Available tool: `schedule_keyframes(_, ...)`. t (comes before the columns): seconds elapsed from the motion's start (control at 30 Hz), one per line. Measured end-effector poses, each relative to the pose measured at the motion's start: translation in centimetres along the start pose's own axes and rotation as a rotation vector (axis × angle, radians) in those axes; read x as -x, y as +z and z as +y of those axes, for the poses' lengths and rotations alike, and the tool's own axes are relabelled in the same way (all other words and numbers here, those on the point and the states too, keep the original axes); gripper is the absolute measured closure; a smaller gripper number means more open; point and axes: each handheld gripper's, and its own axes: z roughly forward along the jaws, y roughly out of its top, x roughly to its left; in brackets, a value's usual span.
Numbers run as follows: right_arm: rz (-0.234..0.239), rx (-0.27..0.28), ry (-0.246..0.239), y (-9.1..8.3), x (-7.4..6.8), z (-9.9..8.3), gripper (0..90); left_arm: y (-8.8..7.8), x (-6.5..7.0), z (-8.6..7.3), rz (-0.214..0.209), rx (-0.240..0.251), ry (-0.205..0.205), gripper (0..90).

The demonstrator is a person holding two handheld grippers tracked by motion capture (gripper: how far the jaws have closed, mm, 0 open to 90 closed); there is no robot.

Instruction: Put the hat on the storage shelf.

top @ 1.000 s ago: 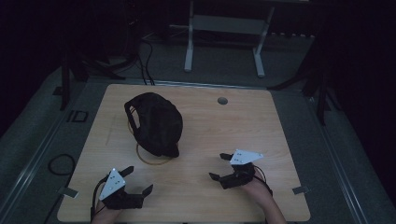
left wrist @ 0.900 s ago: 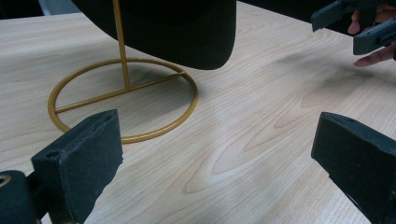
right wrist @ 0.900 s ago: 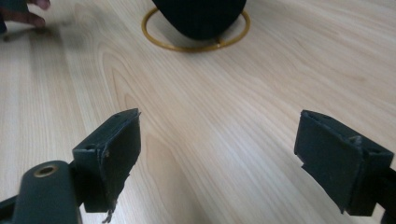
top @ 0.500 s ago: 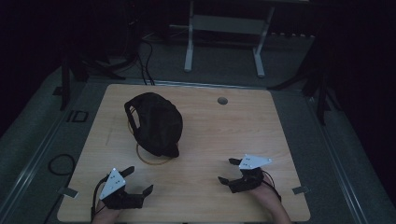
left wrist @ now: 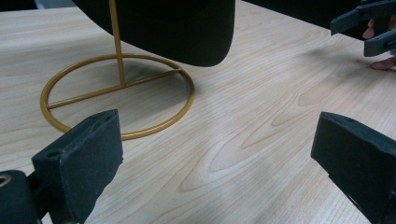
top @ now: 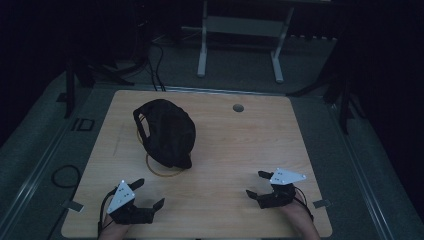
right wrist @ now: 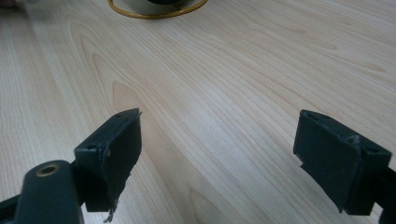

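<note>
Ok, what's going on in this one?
A person sits at a wooden table with a hand-held gripper in each hand. A black cap hangs on a gold wire stand toward the table's left. The left hand-held gripper and the right hand-held gripper both rest near the front edge, jaws open, holding nothing and apart from the cap.

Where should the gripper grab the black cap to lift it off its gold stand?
Probably by the brim. The cap sits on top of the stand, and its brim hangs out over the ring at the near side, thin enough to fit between open jaws. The left gripper is nearest, so come in low from the near side, pinch the brim, then lift straight up off the rod.
</note>
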Motion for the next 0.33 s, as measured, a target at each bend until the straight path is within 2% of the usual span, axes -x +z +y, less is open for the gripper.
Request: schedule_keyframes(0.33, 0.004, 0.008, -0.021, 0.05, 0.03, -0.18, 15.2, -0.04, 0.00, -0.10, -0.002, -0.001, -0.001, 2.6)
